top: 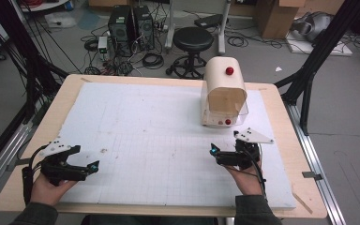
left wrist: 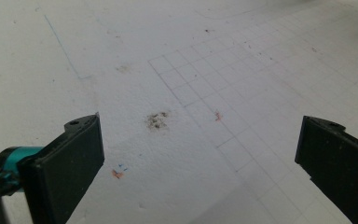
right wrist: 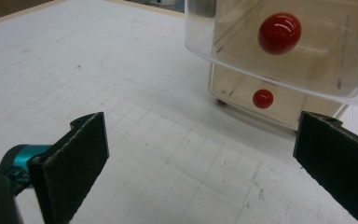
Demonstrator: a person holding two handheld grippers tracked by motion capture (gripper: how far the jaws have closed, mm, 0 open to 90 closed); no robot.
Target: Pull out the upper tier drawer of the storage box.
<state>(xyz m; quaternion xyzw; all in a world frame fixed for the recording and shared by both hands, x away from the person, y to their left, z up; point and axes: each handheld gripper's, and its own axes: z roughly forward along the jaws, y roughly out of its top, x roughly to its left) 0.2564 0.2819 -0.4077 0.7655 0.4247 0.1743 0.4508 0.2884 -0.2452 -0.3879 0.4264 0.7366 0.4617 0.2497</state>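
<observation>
A cream bread-bin-like box [top: 224,93] with a clear curved door stands at the far right of the white gridded board [top: 145,136]. It has a red knob on top [top: 229,71] and a smaller red knob low on its front [top: 228,122]. My right gripper [top: 225,143] sits just in front of the box. It is open, with nothing between its pads [right wrist: 200,154], and faces the clear door [right wrist: 307,70] and both knobs [right wrist: 279,32] [right wrist: 263,98]. My left gripper [top: 85,158] rests near the board's front left corner, open and empty [left wrist: 200,154].
The board lies on a wooden table [top: 70,93]. A dark smudge [left wrist: 156,120] and small red marks show on the board ahead of the left gripper. Behind the table stand a black stool [top: 193,40], computer towers [top: 131,23] and cables; black frame legs flank both sides.
</observation>
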